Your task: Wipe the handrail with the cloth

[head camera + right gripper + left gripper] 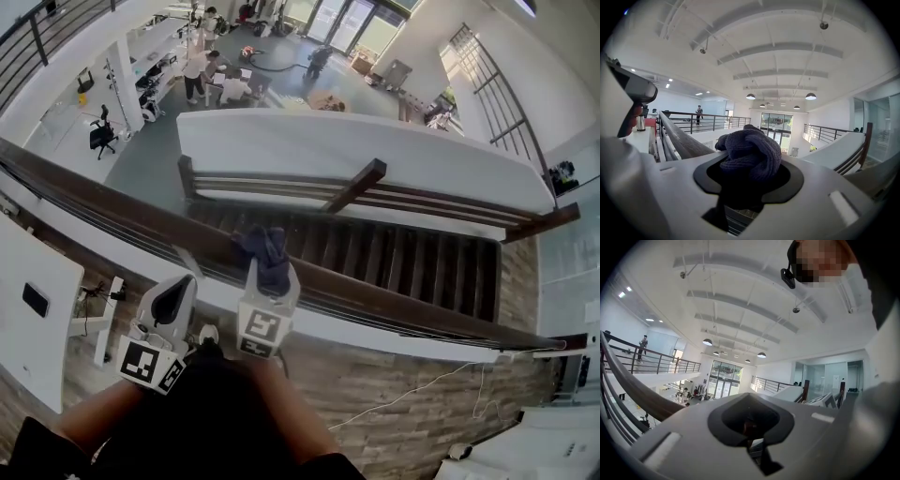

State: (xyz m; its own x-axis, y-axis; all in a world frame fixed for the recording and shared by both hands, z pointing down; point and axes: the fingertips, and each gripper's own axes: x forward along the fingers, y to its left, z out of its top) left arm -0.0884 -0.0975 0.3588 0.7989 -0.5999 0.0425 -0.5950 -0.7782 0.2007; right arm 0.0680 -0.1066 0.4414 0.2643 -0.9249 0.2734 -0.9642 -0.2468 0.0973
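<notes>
Looking steeply down over a dark wooden handrail (112, 202) at the edge of an upper floor, with a stairwell (394, 258) dropping away just beyond. Clamped in the right tongs (269, 274): a bunched dark blue-grey knitted cloth (264, 246), bulging out past the tips and sitting on the handrail's top, about midway along the visible stretch. Reaching straight ahead from the body, with the marker cube facing up. Just beside and to the left, held a little further back: the left tongs (174, 298), short of the handrail, not touching it, and tilted up toward the ceiling. Showing only a dark hollow at the mouth, with nothing held there; cannot tell how wide. Leaving long bare lengths of handrail on both sides of the cloth, out to the far left and the far right. Backed by a wooden plank floor (356, 375) with a loose white cable (412, 392) trailing across it. Far below, a ground floor (150, 159) with people (202, 70) at desks.
</notes>
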